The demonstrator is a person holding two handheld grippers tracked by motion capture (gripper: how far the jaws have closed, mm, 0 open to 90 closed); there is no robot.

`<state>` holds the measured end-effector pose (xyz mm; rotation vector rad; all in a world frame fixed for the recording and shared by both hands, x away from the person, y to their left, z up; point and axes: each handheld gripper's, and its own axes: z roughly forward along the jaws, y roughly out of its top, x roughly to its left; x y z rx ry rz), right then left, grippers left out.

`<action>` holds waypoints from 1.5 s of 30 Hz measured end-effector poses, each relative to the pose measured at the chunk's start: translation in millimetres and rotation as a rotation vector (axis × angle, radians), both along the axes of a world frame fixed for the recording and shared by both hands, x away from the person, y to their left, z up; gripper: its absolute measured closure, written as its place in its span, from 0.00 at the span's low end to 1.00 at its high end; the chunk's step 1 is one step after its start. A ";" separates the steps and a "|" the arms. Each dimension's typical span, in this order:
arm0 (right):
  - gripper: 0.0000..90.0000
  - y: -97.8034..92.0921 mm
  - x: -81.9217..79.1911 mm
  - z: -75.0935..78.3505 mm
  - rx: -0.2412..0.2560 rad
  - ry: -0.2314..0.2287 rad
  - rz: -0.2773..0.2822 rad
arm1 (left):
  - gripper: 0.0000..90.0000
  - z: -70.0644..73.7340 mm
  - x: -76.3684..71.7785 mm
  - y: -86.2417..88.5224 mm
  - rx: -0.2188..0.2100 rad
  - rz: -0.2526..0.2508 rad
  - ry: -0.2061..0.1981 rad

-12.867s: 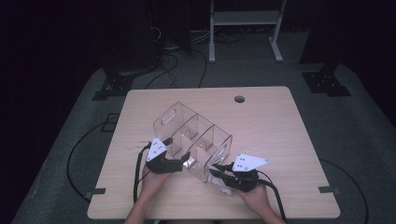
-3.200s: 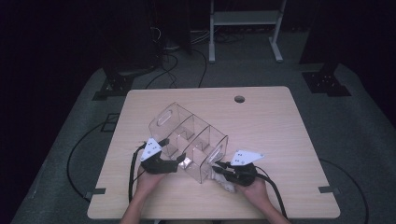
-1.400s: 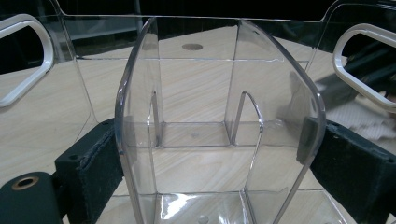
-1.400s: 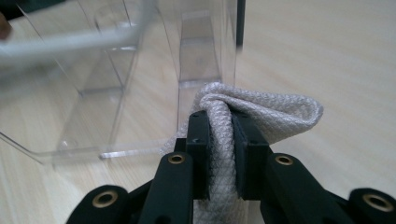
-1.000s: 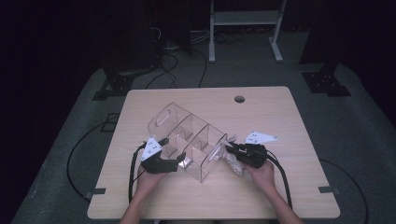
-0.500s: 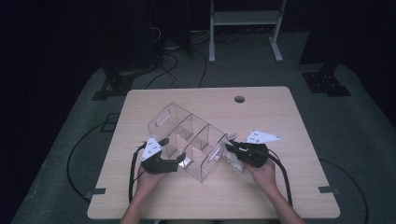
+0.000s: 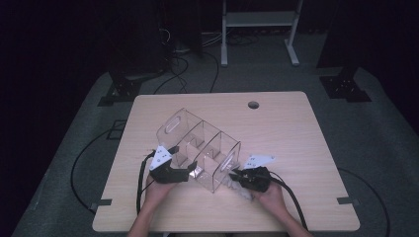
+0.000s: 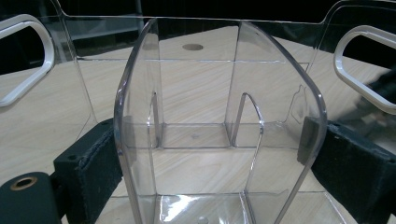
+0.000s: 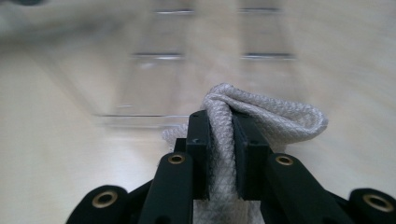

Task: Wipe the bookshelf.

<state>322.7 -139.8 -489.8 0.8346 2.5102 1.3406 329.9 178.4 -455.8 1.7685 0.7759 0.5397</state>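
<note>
Half a second ago the right gripper [image 7: 236,176] stood higher, beside the organizer's end wall; it has since dropped toward the near desk [image 7: 296,128] edge, while the left gripper [image 7: 190,170] has not moved. The left gripper view shows its jaws clamped on a curved divider of the clear organizer [image 8: 219,116], which sits mid-desk. The right gripper view shows jaws closed on a folded white cloth [image 9: 261,116], apparently just short of the blurred organizer.
</note>
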 end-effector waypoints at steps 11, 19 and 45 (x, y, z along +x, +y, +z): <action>0.87 15.7 -22.5 4.4 0.039 -0.007 0.103 | 0.09 -0.5 0.0 -1.2 -0.003 0.004 -0.002; 0.87 24.2 -34.4 6.2 0.049 -0.036 0.147 | 0.09 -0.6 -0.3 -1.4 -0.003 0.007 -0.002; 0.87 22.6 -33.9 -3.4 0.055 -0.041 0.121 | 0.09 -0.6 -0.1 -1.0 -0.001 0.003 -0.003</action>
